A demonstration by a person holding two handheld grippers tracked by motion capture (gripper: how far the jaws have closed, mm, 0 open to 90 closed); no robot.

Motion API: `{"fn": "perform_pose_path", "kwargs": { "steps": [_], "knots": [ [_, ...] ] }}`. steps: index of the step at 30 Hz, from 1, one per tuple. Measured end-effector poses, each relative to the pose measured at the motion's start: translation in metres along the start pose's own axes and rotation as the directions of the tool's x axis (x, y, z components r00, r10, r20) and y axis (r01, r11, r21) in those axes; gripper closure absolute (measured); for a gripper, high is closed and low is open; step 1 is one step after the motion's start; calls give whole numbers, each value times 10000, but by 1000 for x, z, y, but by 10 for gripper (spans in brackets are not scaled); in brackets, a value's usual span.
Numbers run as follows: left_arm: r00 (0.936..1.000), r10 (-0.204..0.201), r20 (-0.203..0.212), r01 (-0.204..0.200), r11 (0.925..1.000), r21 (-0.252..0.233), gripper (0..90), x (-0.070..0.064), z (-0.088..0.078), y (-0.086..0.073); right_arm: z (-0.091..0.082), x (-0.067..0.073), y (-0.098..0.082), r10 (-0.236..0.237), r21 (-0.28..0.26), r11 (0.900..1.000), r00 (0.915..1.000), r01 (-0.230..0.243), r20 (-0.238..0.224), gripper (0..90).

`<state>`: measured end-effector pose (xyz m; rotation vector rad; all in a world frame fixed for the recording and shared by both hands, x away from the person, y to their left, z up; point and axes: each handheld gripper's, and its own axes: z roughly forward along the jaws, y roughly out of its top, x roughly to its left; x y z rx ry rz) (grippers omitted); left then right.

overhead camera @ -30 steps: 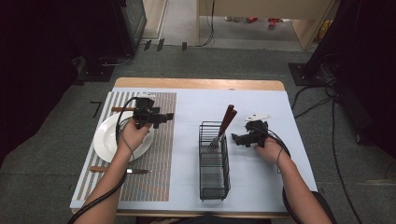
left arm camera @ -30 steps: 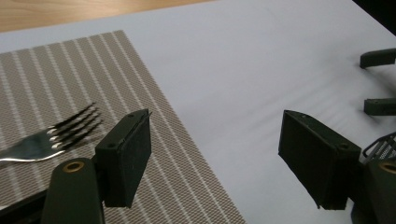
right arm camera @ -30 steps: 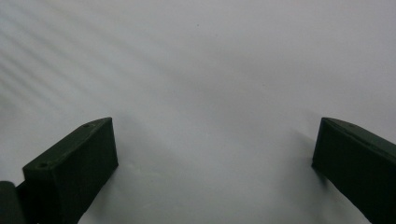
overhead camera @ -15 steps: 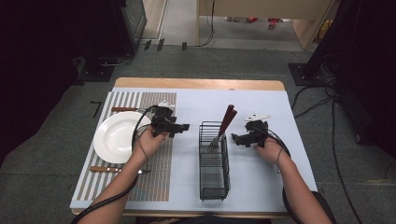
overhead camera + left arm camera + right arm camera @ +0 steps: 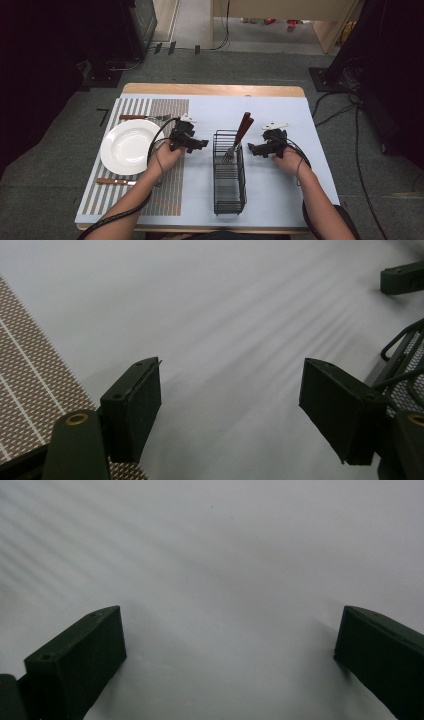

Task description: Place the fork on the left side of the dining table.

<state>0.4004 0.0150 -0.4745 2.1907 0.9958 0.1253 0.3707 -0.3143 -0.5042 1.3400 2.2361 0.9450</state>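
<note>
A black wire basket (image 5: 229, 175) stands mid-table with wooden-handled cutlery (image 5: 242, 131) leaning in its far end. My left gripper (image 5: 202, 145) hovers just left of the basket, open and empty; its own view shows both jaws apart over the pale mat (image 5: 225, 340), with the basket's wire (image 5: 400, 355) at the right edge. My right gripper (image 5: 251, 149) rests right of the basket, pointing toward it, open with nothing between the jaws (image 5: 230, 650). A white plate (image 5: 128, 146) lies on the striped placemat (image 5: 170, 190), with a fork (image 5: 142, 117) beyond it and a knife (image 5: 115, 182) in front.
The pale blue mat (image 5: 280, 200) covers most of the wooden table (image 5: 210, 90). Cables (image 5: 160, 140) trail from both grippers along the forearms. Dark furniture and floor cables surround the table.
My left gripper has travelled from above the plate rightward and a little lower, to just beside the basket. The right gripper has stayed where it was.
</note>
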Motion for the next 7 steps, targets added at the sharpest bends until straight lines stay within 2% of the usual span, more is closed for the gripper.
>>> {"fn": "perform_pose_path", "kwargs": {
  "steps": [7],
  "knots": [
    [10000,-73,-28,73,9998,164,255,3,1,-1,0,0,0,-6,1,10000,10000,6,1,0]
  ]
}}
